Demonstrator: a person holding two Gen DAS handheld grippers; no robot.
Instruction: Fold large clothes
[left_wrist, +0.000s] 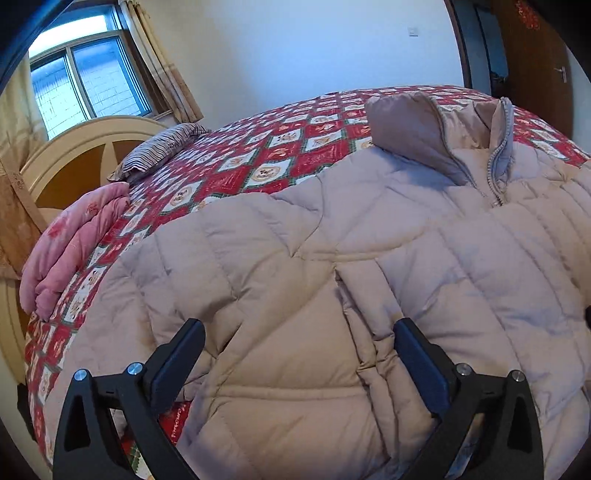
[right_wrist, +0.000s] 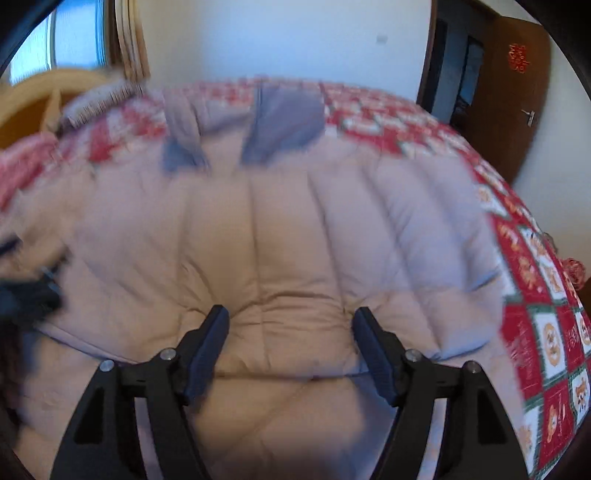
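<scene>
A large pale pink quilted down jacket (left_wrist: 332, 266) lies spread on the bed, its collar and zipper (left_wrist: 495, 170) at the far side. My left gripper (left_wrist: 299, 328) is open, its jaws wide over the jacket's left sleeve and side, near the hem. In the right wrist view the jacket (right_wrist: 295, 229) fills the frame, blurred. My right gripper (right_wrist: 290, 317) is open, its jaws on either side of a puffed fold of the jacket's right half. The left gripper (right_wrist: 26, 291) shows as a dark blur at the left edge.
The bed has a red patterned quilt (left_wrist: 258, 155). A folded pink blanket (left_wrist: 74, 251) and a striped pillow (left_wrist: 159, 151) lie by the wooden headboard (left_wrist: 85, 147) at left. A window is behind it. A brown door (right_wrist: 509, 110) stands at right.
</scene>
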